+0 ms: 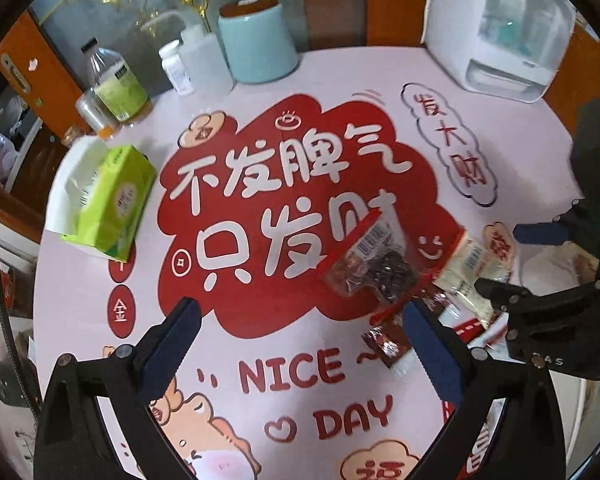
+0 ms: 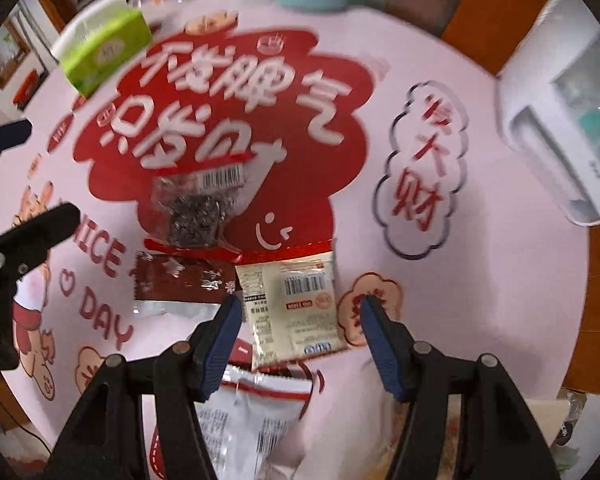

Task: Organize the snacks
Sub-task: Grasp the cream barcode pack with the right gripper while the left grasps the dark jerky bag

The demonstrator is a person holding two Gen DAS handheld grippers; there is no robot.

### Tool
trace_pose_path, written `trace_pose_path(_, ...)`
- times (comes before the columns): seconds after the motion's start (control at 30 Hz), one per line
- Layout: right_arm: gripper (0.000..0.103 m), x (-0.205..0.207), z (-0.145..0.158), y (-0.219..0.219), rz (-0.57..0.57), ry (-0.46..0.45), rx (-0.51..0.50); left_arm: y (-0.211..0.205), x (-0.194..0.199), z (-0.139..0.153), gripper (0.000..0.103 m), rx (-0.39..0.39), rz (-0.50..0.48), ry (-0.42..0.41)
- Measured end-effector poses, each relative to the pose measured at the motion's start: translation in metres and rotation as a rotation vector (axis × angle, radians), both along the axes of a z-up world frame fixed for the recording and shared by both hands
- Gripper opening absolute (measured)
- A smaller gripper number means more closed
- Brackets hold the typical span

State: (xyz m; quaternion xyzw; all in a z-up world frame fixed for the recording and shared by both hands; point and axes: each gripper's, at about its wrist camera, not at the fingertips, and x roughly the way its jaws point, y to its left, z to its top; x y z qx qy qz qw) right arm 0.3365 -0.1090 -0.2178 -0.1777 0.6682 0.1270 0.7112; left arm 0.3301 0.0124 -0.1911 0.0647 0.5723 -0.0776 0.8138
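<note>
Several snack packets lie on a round table with a pink and red printed cloth (image 1: 260, 340). A clear packet of dark dried fruit (image 1: 374, 268) (image 2: 198, 208) lies near the middle. A dark brown wrapper (image 1: 388, 346) (image 2: 180, 280) lies beside it. A cream packet with a barcode (image 2: 296, 304) (image 1: 470, 276) lies between my right gripper's fingers. A white and silver packet (image 2: 252, 412) lies nearer, under that gripper. My left gripper (image 1: 300, 344) is open and empty above the cloth. My right gripper (image 2: 298, 344) (image 1: 512, 260) is open over the cream packet.
A green tissue pack (image 1: 112, 200) (image 2: 104, 48) sits at the left. Bottles (image 1: 116, 84), a white pill jar (image 1: 176, 68) and a light blue canister (image 1: 258, 40) stand at the back. A white appliance (image 1: 504, 28) (image 2: 564, 128) stands at the back right.
</note>
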Motion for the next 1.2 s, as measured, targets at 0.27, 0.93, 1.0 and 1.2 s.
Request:
trace_pose_path(0.27, 0.055, 0.008, -0.039, 0.002, -0.027, 0.144, -0.002, -0.001, 0.012, -0.019, 0.101, -0.013, 0.016, 0.033)
trace_pose_path(0.93, 0.046, 0.024, -0.013, -0.061, -0.344, -0.056, 0.038, -0.045, 0.042, -0.069, 0.098, -0.148, 0.241, 0.190)
trace_pose_path(1.0, 0.046, 0.022, -0.010, -0.067, -0.366, -0.085, 0.030, -0.046, 0.042, -0.074, 0.098, -0.146, 0.289, 0.208)
trace_pose_path(1.2, 0.046, 0.027, -0.004, -0.076, -0.390, -0.103, 0.046, -0.052, 0.037, -0.089, 0.071, -0.167, 0.356, 0.257)
